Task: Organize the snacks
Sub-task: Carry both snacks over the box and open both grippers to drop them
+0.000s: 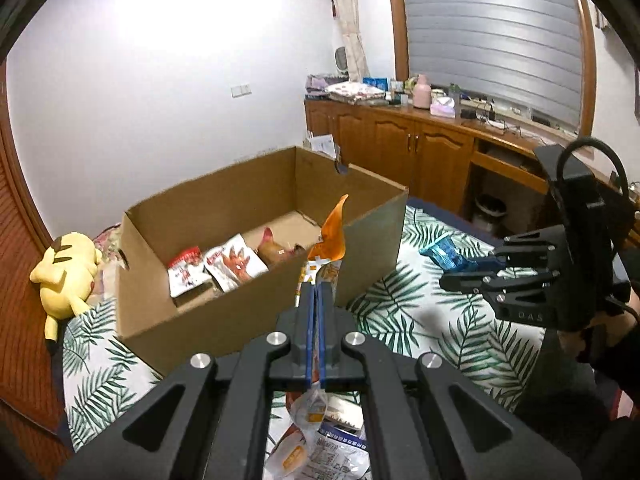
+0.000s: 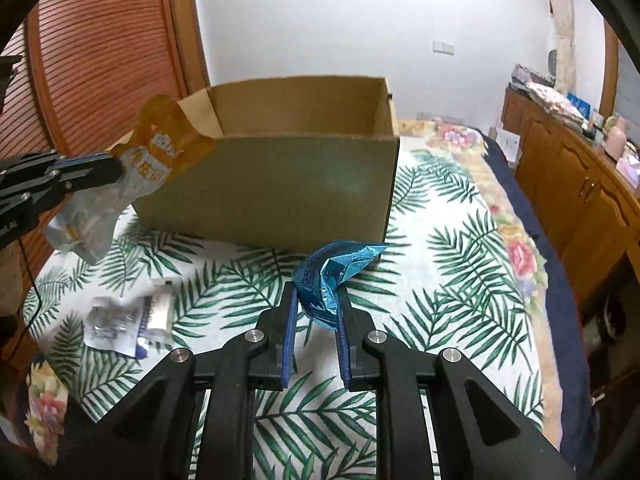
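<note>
An open cardboard box [image 1: 224, 312] [image 2: 280, 184] stands on the leaf-print bed cover. Several snack packets [image 1: 224, 266] lie inside it. My left gripper [image 1: 318, 292] [image 2: 116, 168] is shut on an orange and clear snack bag [image 1: 334, 236] [image 2: 160, 156], held up in front of the box's near wall. My right gripper [image 2: 316, 300] [image 1: 448, 278] is shut on a crumpled blue foil packet [image 2: 332, 272] [image 1: 446, 254], lifted off the cover to the right of the box.
A silver and white wrapper [image 2: 128, 320] lies on the cover by the left side, with more packets [image 1: 320, 436] below my left gripper. A yellow plush toy [image 1: 68, 272] rests left of the box. Wooden cabinets [image 1: 420, 144] line the right wall.
</note>
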Demonstrator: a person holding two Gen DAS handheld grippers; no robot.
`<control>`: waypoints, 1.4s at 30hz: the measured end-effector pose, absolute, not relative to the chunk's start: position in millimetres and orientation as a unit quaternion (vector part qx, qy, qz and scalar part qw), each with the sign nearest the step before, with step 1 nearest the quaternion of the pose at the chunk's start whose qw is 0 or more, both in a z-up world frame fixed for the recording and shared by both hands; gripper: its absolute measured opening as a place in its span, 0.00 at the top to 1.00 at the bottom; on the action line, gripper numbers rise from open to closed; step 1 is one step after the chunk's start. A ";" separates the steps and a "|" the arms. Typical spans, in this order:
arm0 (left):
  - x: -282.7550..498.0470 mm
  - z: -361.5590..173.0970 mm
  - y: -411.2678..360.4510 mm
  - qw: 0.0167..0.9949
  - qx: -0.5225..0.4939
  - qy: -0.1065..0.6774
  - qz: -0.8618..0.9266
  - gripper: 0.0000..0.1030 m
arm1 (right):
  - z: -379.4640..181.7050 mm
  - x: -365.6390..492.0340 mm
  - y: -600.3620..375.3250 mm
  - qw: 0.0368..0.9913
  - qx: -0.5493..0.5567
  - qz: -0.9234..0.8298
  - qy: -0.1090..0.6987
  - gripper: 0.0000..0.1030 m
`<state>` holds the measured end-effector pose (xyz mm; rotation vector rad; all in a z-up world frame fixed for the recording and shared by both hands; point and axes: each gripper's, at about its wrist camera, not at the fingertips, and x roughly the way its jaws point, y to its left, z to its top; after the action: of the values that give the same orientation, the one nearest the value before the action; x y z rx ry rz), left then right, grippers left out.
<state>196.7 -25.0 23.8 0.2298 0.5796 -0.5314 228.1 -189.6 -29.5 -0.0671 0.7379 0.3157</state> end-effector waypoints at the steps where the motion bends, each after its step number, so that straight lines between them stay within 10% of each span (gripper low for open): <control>1: 196.3 27.9 -24.1 0.919 0.111 0.278 -0.256 1.00 | -25.1 226.6 -188.6 0.921 -0.035 0.154 0.356 0.85; 42: 238.6 160.2 23.7 0.956 0.088 0.187 -0.210 1.00 | 140.4 255.5 -148.2 0.944 -0.115 0.195 0.239 0.85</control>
<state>238.6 23.7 160.2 0.1778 0.3789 -0.4268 255.5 -148.2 140.4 -0.2336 0.4863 0.3969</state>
